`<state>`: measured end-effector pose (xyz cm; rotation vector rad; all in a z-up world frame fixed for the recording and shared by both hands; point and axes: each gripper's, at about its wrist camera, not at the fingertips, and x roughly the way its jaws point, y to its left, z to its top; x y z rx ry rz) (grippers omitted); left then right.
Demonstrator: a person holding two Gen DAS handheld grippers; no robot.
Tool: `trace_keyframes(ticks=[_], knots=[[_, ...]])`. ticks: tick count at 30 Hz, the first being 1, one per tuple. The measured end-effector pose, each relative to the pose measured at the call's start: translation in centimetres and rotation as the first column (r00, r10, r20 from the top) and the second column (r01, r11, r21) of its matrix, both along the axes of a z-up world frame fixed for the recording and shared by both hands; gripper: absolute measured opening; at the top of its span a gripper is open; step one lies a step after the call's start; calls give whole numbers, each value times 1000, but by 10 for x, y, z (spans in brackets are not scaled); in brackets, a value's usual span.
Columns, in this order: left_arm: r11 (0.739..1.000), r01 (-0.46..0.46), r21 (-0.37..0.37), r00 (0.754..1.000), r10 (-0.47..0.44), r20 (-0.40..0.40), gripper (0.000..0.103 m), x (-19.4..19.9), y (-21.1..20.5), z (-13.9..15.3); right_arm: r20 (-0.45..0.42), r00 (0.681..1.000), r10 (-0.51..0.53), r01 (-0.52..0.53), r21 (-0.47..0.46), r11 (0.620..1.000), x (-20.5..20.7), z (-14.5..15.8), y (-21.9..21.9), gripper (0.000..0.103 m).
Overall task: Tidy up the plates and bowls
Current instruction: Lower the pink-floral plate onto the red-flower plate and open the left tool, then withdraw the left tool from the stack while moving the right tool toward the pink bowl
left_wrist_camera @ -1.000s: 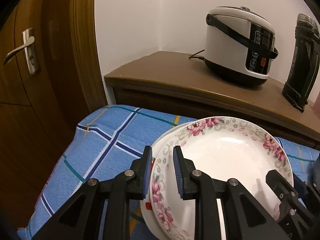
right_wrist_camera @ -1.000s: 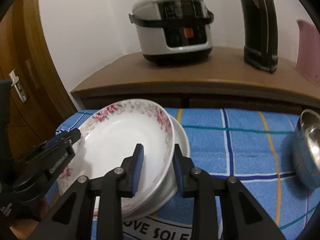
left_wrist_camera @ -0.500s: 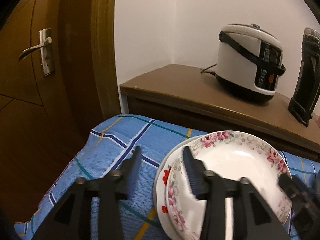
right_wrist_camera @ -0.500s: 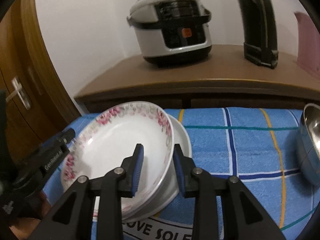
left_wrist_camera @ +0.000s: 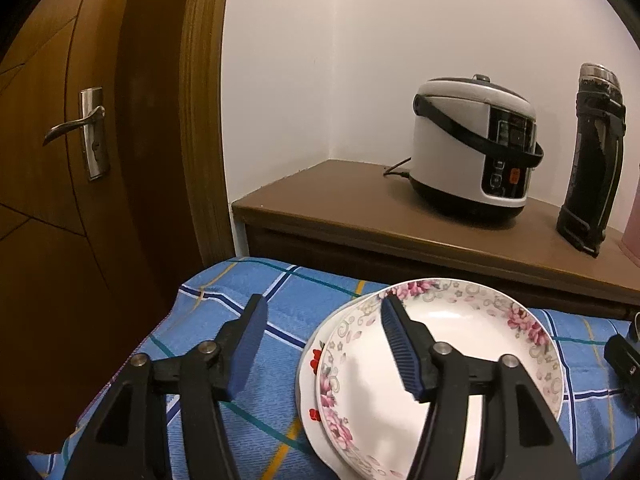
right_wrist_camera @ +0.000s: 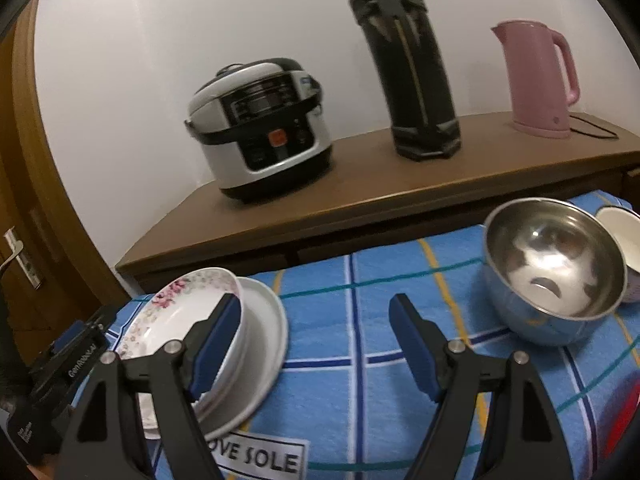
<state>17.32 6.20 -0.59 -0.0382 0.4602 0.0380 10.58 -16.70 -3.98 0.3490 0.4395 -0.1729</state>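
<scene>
Now the left gripper, low in its frame, has just been opening: its jaws stand wide, one on either side of the floral plate's near rim, pressing nothing. The right gripper has likewise just been opening and holds nothing; its left finger sits over the plate stack at lower left. That stack rests on a blue checked cloth. A steel bowl stands well apart at right. Risk, as I judge it: either finger pulling away could catch a rim and slide the stack.
</scene>
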Motion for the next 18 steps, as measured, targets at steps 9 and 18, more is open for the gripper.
trace_keyframes(ticks=[9,18], knots=[[1000,-25,-7,999,25,22,73,-7,0,1,-11,1000,-6,6,-27,1000,-9,-1,0,81],[999,-28,-35,1000,28,-3,74,-15,-2,-1,-5,1000,10,-10,-46,999,-23,1,4,81]])
